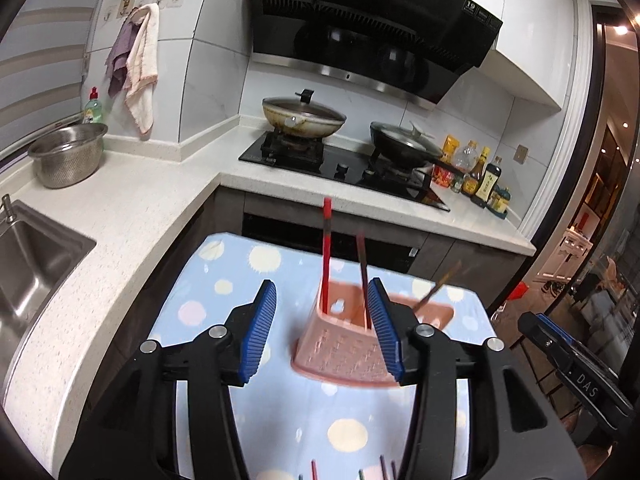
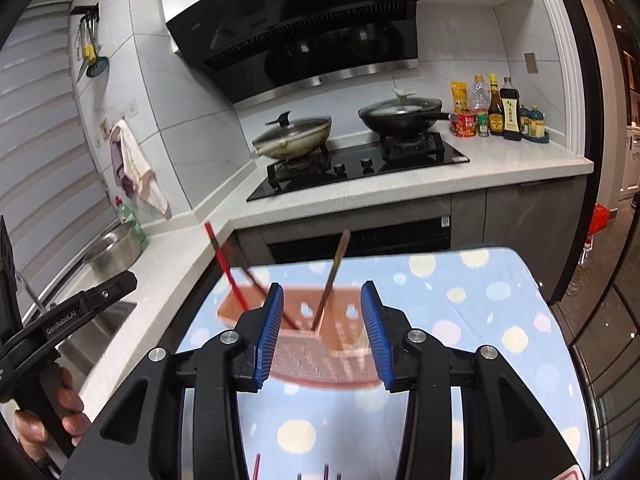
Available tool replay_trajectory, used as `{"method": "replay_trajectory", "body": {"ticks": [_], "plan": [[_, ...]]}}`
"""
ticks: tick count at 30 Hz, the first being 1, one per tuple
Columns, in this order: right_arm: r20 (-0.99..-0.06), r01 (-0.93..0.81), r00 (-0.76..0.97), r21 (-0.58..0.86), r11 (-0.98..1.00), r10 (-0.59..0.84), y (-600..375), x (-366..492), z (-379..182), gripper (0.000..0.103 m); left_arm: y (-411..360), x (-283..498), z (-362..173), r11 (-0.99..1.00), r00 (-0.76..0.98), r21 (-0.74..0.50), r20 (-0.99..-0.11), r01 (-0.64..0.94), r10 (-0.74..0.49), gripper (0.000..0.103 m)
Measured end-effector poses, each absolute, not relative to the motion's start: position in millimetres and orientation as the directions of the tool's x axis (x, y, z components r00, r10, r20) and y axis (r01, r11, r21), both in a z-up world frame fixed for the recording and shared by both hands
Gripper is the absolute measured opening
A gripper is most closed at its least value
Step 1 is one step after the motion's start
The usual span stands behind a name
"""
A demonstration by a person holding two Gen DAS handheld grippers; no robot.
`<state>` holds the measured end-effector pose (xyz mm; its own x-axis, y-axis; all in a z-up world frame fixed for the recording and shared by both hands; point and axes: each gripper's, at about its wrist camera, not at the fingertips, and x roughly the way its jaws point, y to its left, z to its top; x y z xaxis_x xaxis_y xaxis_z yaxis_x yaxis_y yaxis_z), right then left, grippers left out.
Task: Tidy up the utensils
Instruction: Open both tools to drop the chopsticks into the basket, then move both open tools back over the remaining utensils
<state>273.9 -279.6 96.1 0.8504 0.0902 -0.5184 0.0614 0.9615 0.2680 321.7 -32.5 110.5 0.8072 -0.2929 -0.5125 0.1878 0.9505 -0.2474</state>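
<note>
A pink perforated utensil basket stands on a table with a blue dotted cloth. A red chopstick and brown chopsticks stand in it, one brown one leaning right. My left gripper is open, empty and held above the basket's near side. In the right wrist view the basket shows between the pads of my right gripper, which is open and empty. The red chopstick and a brown chopstick lean in it. Several chopstick tips lie at the table's near edge.
A white counter wraps the left and back, with a steel sink, a colander, a hob with two lidded pans, and sauce bottles at the right. The other hand-held gripper shows at the left.
</note>
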Motion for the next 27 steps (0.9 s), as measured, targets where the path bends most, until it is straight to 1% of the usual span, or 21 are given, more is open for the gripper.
{"method": "replay_trajectory", "body": {"ticks": [11, 15, 19, 27], "plan": [[-0.662, 0.075, 0.746, 0.186, 0.980, 0.069, -256.4, 174.6, 29.7, 0.040, -11.0, 236.2, 34.6, 0.965, 0.709, -0.203, -0.656, 0.165, -0.260, 0.045], [-0.716, 0.081, 0.697, 0.148, 0.986, 0.050, -246.9, 135.5, 0.7, 0.040, -4.9, 202.2, 5.7, 0.965, 0.655, -0.210, -0.708, 0.159, -0.262, 0.045], [-0.769, 0.081, 0.636, 0.146, 0.986, 0.062, -237.6, 105.2, -29.2, 0.040, -2.3, 170.8, -24.3, 0.965, 0.603, -0.209, -0.753, 0.156, -0.261, 0.045], [-0.823, 0.053, 0.563, 0.130, 0.990, 0.078, -219.8, 66.0, -61.8, 0.040, -0.8, 126.6, -61.0, 0.969, 0.520, -0.191, -0.818, 0.159, -0.246, 0.045]]}}
